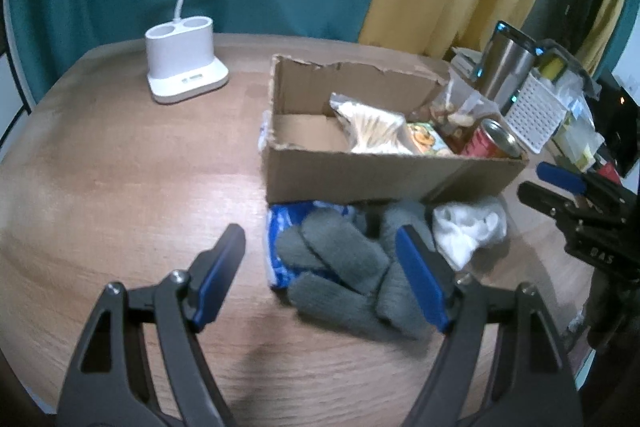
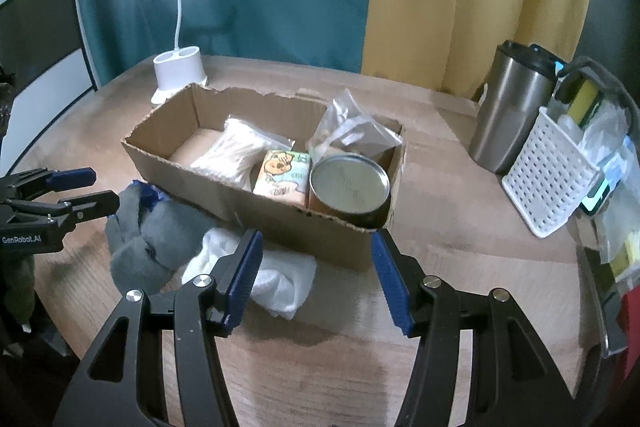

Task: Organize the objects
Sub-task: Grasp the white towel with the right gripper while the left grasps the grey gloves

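The left gripper hovers low with jaws wide, straddling grey knit gloves that lie at six o'clock of the cardboard box. Likely step: gathering loose items; next, descend and close on the gloves. The right gripper, jaws wide and empty, waits beside a crumpled white bag.

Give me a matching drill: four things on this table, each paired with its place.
Things:
1. can
2. gloves
3. lamp base
4. tumbler

Places:
A. beside the white basket
B. on the table in front of the box
C. in the box's right end
D. on the table behind the box's left end

Pairs: 1-C, 2-B, 3-D, 4-A
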Action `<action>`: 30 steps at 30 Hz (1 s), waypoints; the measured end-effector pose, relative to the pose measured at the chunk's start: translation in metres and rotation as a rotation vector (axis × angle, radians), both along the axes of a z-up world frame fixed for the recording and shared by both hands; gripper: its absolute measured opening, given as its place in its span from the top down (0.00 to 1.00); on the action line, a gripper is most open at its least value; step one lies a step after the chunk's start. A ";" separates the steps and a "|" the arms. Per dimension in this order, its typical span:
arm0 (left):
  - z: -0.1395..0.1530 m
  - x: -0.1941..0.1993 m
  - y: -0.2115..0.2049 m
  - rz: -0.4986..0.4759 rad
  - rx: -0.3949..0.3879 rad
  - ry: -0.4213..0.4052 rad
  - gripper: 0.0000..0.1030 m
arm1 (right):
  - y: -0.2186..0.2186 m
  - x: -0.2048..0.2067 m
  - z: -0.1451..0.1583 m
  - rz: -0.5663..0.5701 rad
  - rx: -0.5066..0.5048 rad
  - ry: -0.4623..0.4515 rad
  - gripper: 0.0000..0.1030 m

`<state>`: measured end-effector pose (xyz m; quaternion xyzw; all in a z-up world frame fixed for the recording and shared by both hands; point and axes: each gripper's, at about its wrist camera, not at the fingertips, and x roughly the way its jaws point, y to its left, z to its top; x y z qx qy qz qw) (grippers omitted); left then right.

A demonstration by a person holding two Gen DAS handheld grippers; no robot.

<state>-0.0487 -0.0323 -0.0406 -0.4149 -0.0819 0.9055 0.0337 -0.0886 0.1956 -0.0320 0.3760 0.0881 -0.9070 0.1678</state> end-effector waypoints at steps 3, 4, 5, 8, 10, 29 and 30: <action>-0.001 0.001 0.009 -0.030 -0.005 0.002 0.24 | 0.001 0.000 -0.006 -0.001 -0.006 -0.015 0.42; -0.001 0.000 0.012 -0.037 -0.005 0.001 0.24 | 0.001 0.000 -0.008 -0.002 -0.007 -0.020 0.42; -0.002 0.000 0.014 -0.042 -0.005 0.000 0.24 | 0.001 -0.001 -0.011 -0.001 -0.010 -0.026 0.42; -0.003 -0.003 0.021 -0.056 -0.005 -0.006 0.24 | 0.000 -0.002 -0.016 0.004 -0.016 -0.042 0.42; -0.003 -0.004 0.026 -0.065 -0.003 -0.006 0.24 | 0.000 -0.004 -0.020 0.005 -0.026 -0.055 0.42; -0.024 -0.014 0.059 -0.126 -0.052 -0.063 0.24 | 0.000 -0.016 -0.046 0.046 -0.137 -0.158 0.42; -0.024 -0.014 0.060 -0.128 -0.058 -0.062 0.24 | 0.000 -0.017 -0.047 0.048 -0.147 -0.163 0.42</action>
